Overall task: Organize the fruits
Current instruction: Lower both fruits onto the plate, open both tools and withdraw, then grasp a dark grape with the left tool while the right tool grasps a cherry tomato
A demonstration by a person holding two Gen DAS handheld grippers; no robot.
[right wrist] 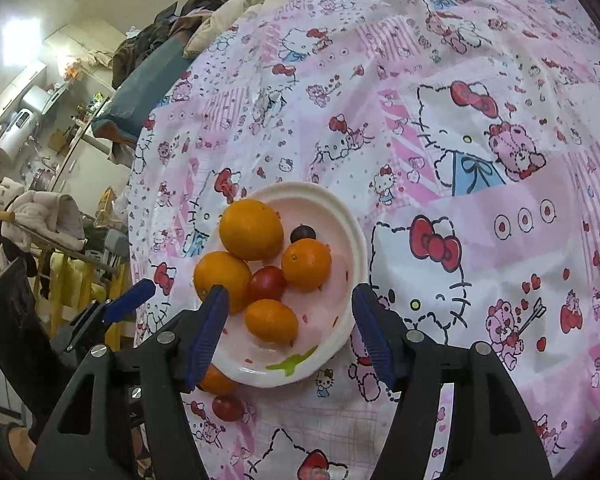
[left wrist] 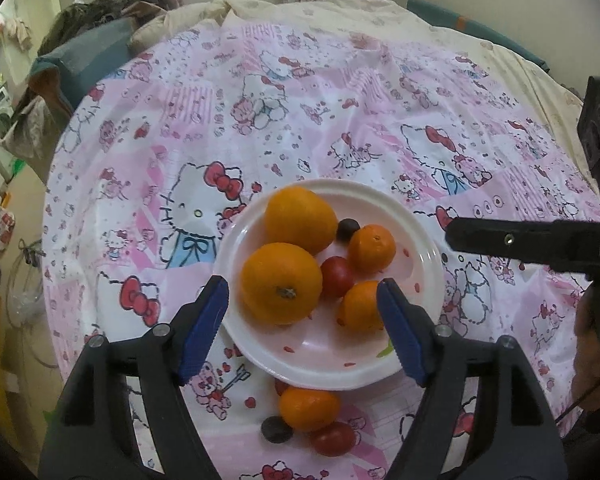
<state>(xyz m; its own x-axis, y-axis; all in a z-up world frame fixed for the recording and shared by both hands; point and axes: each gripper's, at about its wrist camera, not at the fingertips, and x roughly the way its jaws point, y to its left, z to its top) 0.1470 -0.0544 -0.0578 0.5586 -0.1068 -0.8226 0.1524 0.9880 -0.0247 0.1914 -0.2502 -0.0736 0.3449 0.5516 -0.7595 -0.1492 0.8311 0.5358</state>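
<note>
A white plate (left wrist: 420, 248) on a Hello Kitty cloth holds two large oranges (left wrist: 282, 282), two small oranges (left wrist: 372, 248), a red tomato (left wrist: 337, 277) and a dark grape (left wrist: 348, 229). Near its front edge on the cloth lie a small orange (left wrist: 309, 408), a red tomato (left wrist: 334, 439) and a dark grape (left wrist: 277, 429). My left gripper (left wrist: 303, 326) is open and empty over the plate's near rim. My right gripper (right wrist: 290, 330) is open and empty over the plate (right wrist: 352, 236); its view shows the loose orange (right wrist: 216, 382) and tomato (right wrist: 228, 407). The right gripper's finger (left wrist: 520, 242) shows in the left wrist view.
The cloth (left wrist: 340, 100) covers a bed with a cream quilt (left wrist: 340, 12) behind. Clothes are piled at the back left (left wrist: 100, 12). The bed's left edge drops to a cluttered floor (right wrist: 40, 240). The left gripper (right wrist: 116, 308) shows at the left in the right wrist view.
</note>
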